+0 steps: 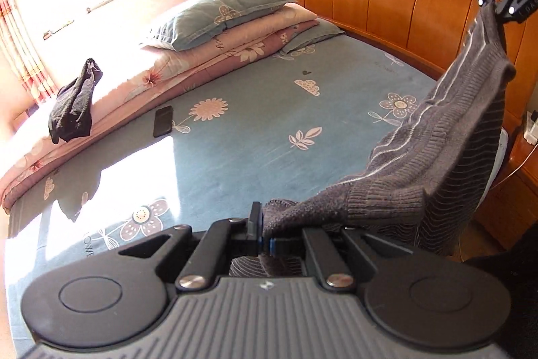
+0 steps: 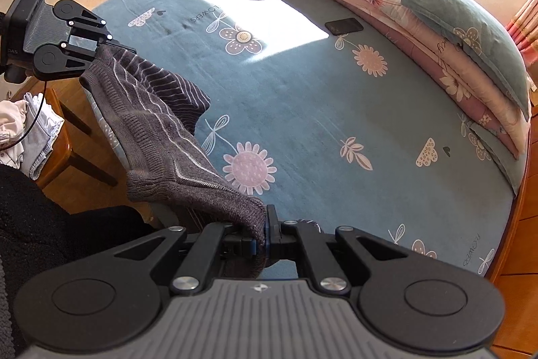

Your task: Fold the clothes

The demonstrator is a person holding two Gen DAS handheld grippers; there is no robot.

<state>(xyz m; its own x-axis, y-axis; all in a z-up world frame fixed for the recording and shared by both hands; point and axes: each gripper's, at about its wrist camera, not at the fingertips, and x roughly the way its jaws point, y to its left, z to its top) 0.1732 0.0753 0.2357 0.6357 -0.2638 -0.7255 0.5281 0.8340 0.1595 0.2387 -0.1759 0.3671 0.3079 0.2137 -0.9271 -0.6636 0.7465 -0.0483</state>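
Over blue flowered bed, pinching grey striped sweater by opposite edges with left gripper and right gripper, both pressed tight, stretching it along right of frame, likely for laying flat.

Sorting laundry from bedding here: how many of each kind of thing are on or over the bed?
Sweaters: 1, grey sweater, held up by both tongs
Dark garments: 1, on the quilt
Phones: 1
Pillows: 1
Folded quilts: 1
Total: 5
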